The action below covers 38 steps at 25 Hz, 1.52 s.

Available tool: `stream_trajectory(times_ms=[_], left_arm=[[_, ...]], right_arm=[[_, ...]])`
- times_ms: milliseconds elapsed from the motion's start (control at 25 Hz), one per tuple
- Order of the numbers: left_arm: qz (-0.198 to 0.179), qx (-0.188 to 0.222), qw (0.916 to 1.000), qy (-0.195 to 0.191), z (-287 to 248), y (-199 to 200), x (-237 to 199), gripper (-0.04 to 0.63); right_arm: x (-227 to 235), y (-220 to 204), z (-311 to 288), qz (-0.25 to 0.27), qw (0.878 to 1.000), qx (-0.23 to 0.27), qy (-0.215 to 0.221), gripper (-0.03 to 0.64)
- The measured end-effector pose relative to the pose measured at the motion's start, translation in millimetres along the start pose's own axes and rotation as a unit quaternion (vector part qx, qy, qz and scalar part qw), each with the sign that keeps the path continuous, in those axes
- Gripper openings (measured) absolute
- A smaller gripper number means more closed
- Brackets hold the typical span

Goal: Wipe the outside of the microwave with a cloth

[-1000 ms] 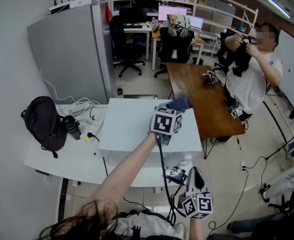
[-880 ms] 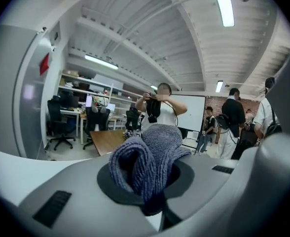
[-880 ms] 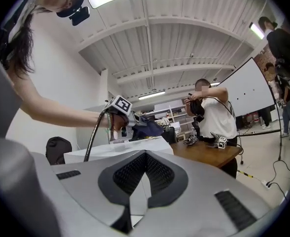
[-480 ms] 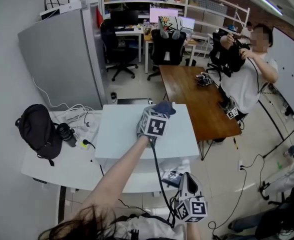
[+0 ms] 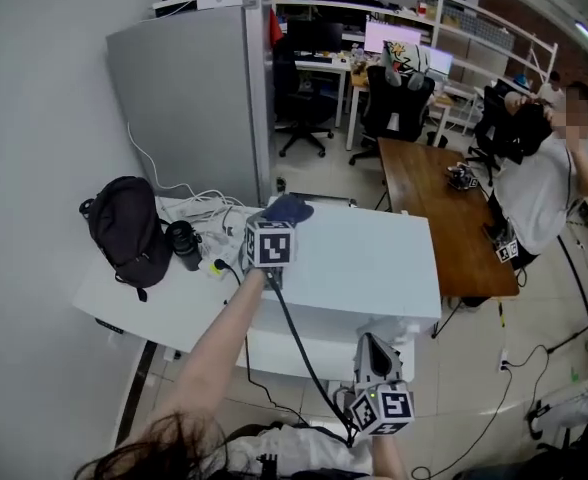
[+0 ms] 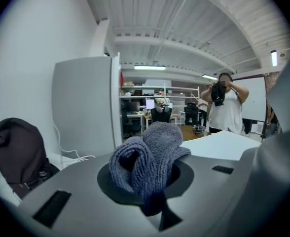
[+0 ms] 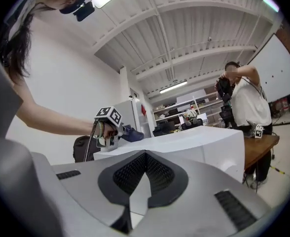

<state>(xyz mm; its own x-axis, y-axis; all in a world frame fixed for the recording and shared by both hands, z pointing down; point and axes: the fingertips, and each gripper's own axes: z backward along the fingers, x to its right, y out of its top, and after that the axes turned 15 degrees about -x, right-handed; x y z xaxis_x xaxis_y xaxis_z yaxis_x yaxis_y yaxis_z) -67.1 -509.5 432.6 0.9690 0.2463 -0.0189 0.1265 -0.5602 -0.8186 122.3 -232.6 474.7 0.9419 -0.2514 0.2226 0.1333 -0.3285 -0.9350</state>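
Note:
The white microwave [image 5: 359, 263] stands on a white table [image 5: 139, 313]. My left gripper [image 5: 280, 220] is shut on a bunched blue cloth [image 5: 287, 209] and holds it at the far left corner of the microwave's top. In the left gripper view the cloth [image 6: 147, 159] bulges out between the jaws of that gripper [image 6: 151, 186], with the microwave top [image 6: 224, 143] to its right. My right gripper [image 5: 371, 353] hangs low before the microwave's front, shut on nothing. The right gripper view shows its own jaws [image 7: 142, 184], the microwave [image 7: 194, 144] and the cloth [image 7: 133, 133].
A black backpack [image 5: 126, 230], a black cup [image 5: 184, 244] and white cables [image 5: 202, 206] lie on the table left of the microwave. A grey cabinet [image 5: 194, 98] stands behind. A brown table [image 5: 442, 208] and a standing person [image 5: 549, 183] are at the right.
My left gripper has slid the cloth leftward along the far edge of the microwave's top, from the right corner to the left corner. The right gripper has stayed low.

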Motion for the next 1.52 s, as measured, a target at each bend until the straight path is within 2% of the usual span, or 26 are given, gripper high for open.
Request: stream_trajectory(times_ms=[120, 200, 320, 400, 520, 600, 680, 840, 920, 1000, 1080, 1120, 1240, 1360, 1520], left_arm=[[0.007, -0.002, 0.9994, 0.034, 13, -12, -37, 0.052], [0.015, 0.004, 0.9992, 0.036, 25, -16, -48, 0.052], [0.030, 0.048, 0.9984, -0.002, 60, -10, -39, 0.052], [0.034, 0.093, 0.9938, -0.049, 93, -7, -17, 0.052], [0.038, 0.133, 0.9759, -0.168, 148, -16, 50, 0.052], [0.029, 0.135, 0.9597, -0.245, 170, -37, 102, 0.052], [0.005, 0.121, 0.9450, -0.304, 183, -65, 156, 0.052], [-0.067, 0.072, 0.9170, -0.387, 193, -129, 257, 0.052], [-0.079, 0.046, 0.9030, -0.420, 190, -154, 296, 0.052], [-0.084, 0.028, 0.8939, -0.439, 181, -171, 326, 0.052], [-0.090, 0.019, 0.8942, -0.438, 164, -178, 346, 0.052], [-0.092, 0.016, 0.8984, -0.429, 153, -179, 352, 0.052], [-0.079, 0.011, 0.9183, -0.388, 122, -180, 344, 0.052], [-0.039, 0.015, 0.9307, -0.363, 115, -176, 308, 0.052], [0.007, 0.026, 0.9524, -0.304, 114, -177, 232, 0.052]], right_arm=[[-14, -2, -2, 0.008, 1.000, -0.002, 0.011, 0.017], [-21, 0, 0, 0.017, 1.000, -0.001, 0.014, 0.017], [-19, 3, 8, 0.014, 1.000, 0.007, 0.004, 0.017], [-10, 4, 16, 0.008, 1.000, 0.011, -0.014, 0.017], [11, -1, 34, 0.004, 0.999, 0.013, -0.051, 0.017], [26, -6, 51, 0.006, 0.997, 0.008, -0.082, 0.017], [42, -12, 70, -0.005, 0.994, 0.008, -0.110, 0.017], [64, -27, 109, -0.042, 0.988, 0.010, -0.150, 0.017], [68, -34, 123, -0.045, 0.985, 0.009, -0.164, 0.017], [68, -41, 134, -0.046, 0.984, 0.005, -0.173, 0.017], [67, -45, 141, -0.048, 0.983, -0.001, -0.177, 0.017], [67, -46, 143, -0.048, 0.983, -0.002, -0.177, 0.017], [62, -49, 144, -0.046, 0.985, -0.002, -0.169, 0.017], [55, -47, 137, -0.037, 0.988, 0.001, -0.152, 0.017], [41, -41, 119, -0.025, 0.992, 0.001, -0.126, 0.017]])
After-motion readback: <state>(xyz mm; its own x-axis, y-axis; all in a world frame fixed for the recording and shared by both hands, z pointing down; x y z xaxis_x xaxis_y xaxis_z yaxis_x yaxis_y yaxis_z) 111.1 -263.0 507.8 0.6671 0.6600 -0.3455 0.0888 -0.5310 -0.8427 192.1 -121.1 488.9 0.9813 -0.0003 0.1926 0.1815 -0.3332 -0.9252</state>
